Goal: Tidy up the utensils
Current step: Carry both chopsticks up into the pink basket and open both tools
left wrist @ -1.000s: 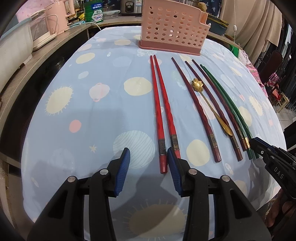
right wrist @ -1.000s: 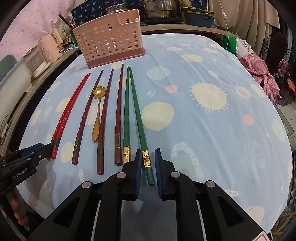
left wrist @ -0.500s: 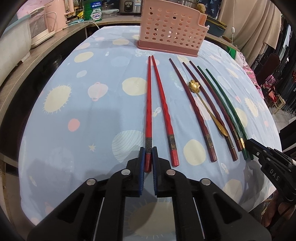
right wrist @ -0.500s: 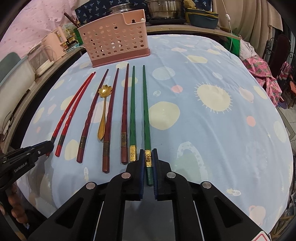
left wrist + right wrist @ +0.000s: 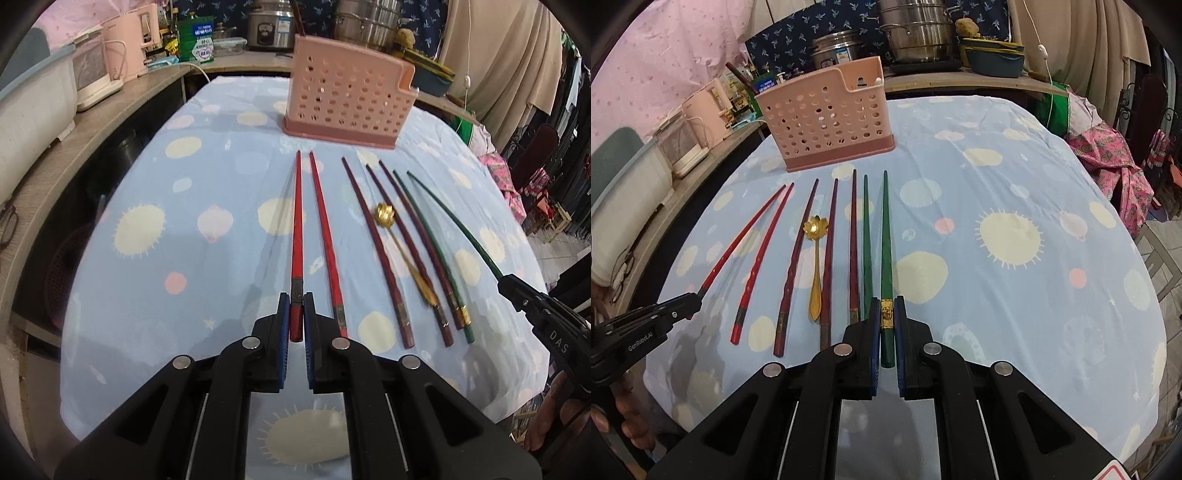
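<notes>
Left gripper (image 5: 296, 317): jaws closed on the butt end of one red chopstick (image 5: 296, 236), its mate (image 5: 325, 236) lying just right of the jaws. Right gripper (image 5: 886, 325): jaws clamped on one green chopstick (image 5: 885, 243), second green chopstick (image 5: 867, 240) just left. Pink perforated holder (image 5: 347, 101) stands well ahead of both jaw pairs.

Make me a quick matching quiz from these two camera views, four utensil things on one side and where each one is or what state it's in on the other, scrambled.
Things:
1. bright red chopstick
2. green chopstick
3. gold spoon
4. pink basket

States:
A. lying between two dark red chopsticks
B. clamped in the right gripper
C. standing at the far end of the table
D. clamped in the left gripper

Pairs: 1-D, 2-B, 3-A, 4-C
</notes>
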Demonstrator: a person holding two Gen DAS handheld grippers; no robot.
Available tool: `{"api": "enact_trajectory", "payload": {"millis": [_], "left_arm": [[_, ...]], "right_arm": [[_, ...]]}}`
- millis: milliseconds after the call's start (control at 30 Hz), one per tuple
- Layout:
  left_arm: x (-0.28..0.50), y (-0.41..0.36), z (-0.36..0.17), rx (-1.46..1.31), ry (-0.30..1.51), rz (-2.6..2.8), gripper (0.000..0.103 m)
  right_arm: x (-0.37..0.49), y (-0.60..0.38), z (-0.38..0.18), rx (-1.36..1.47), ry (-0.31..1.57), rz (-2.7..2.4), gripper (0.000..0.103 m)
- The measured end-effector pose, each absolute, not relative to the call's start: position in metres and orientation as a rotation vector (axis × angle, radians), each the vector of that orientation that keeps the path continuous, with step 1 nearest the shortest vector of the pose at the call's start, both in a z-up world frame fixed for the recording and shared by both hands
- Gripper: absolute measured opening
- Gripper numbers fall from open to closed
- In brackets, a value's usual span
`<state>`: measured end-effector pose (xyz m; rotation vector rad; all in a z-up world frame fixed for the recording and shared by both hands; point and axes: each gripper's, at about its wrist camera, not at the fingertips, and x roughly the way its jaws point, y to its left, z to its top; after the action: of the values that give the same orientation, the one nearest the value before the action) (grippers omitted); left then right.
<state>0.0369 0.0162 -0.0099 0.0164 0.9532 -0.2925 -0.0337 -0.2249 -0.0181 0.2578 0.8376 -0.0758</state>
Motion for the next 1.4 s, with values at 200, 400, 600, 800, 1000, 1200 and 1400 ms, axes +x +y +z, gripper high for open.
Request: {"api": "enact_trajectory", "payload": {"millis": [200, 400, 600, 800, 1000, 1200, 1400], "left_arm": [[0.046, 0.022, 0.026, -0.016, 0.873, -0.295, 0.007], [0.061, 0.024, 0.061, -0.029, 0.79, -0.288, 0.007], [0.079, 0.019, 0.096, -0.032, 0.703, -0.287, 0.007], [0.098, 0.013, 0.127, -0.03, 0.628, -0.29, 0.007], [0.115, 0.005, 0.154, -0.031, 0.568, -0.295, 0.007], [0.129, -0.005, 0.186, -0.046, 0.496, -0.312, 0.007], [0.142, -0.014, 0.225, -0.063, 0.405, -0.326, 0.007]], "right_arm": [[-0.025, -0.24, 0.013, 0.308, 0.761, -0.074, 0.007], [-0.014, -0.249, 0.045, 0.313, 0.682, -0.069, 0.007], [0.001, -0.258, 0.076, 0.324, 0.609, -0.063, 0.007], [0.014, -0.264, 0.098, 0.324, 0.553, -0.067, 0.007], [0.03, -0.272, 0.114, 0.348, 0.514, -0.063, 0.007], [0.045, -0.277, 0.135, 0.368, 0.455, -0.054, 0.007], [0.06, -0.284, 0.17, 0.4, 0.362, -0.036, 0.007]]}}
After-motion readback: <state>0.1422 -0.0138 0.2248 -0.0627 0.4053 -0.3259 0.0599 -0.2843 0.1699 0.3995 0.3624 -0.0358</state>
